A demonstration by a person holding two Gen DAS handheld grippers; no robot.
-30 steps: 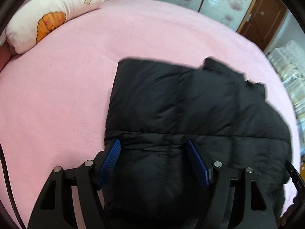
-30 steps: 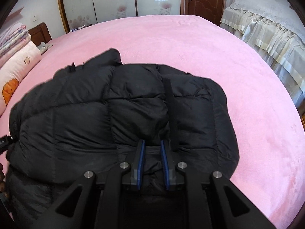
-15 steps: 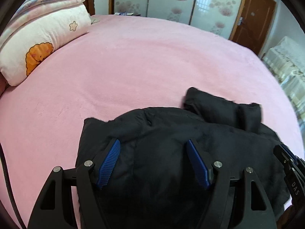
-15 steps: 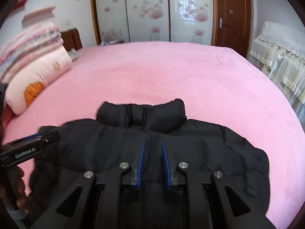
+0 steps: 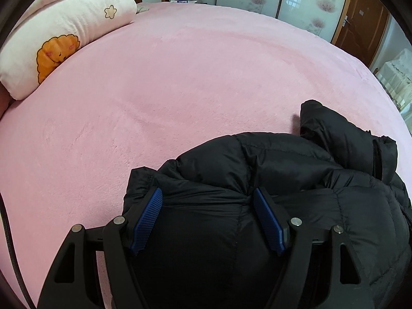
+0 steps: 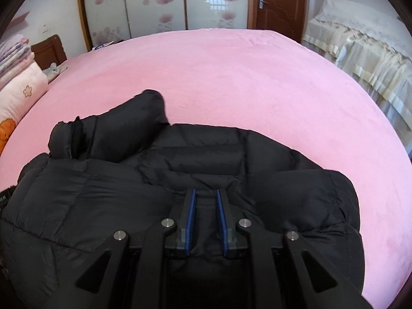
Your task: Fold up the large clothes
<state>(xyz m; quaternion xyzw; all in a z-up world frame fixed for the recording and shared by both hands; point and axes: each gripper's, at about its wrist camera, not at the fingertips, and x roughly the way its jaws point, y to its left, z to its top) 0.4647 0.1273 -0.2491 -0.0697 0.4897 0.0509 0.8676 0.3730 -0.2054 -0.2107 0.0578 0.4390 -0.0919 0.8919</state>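
A black puffer jacket (image 5: 283, 159) lies doubled over on the pink bed (image 5: 180, 77), its stand-up collar (image 5: 334, 134) pointing toward the far side. My left gripper (image 5: 206, 191) has wide jaws pressed on a thick bulge of the jacket at its left end. In the right wrist view the jacket (image 6: 206, 154) fills the lower half, with the collar (image 6: 116, 128) at the left. My right gripper (image 6: 206, 191) has narrow jaws that are closing, and a thin fold of jacket fabric is pinched between the blue pads (image 6: 191, 206).
A white pillow with an orange print (image 5: 64, 38) lies at the bed's left end, under folded blankets (image 6: 13, 54). Floral wardrobe doors (image 6: 154, 5) and a brown door (image 6: 278, 2) stand behind. A cream-covered bed (image 6: 360, 46) is on the right. Bare pink bedding (image 6: 231, 64) stretches beyond the jacket.
Both grippers carried the jacket's near edge forward over its body toward the collar, folding it. The jacket now looks shorter and sits lower in both views.
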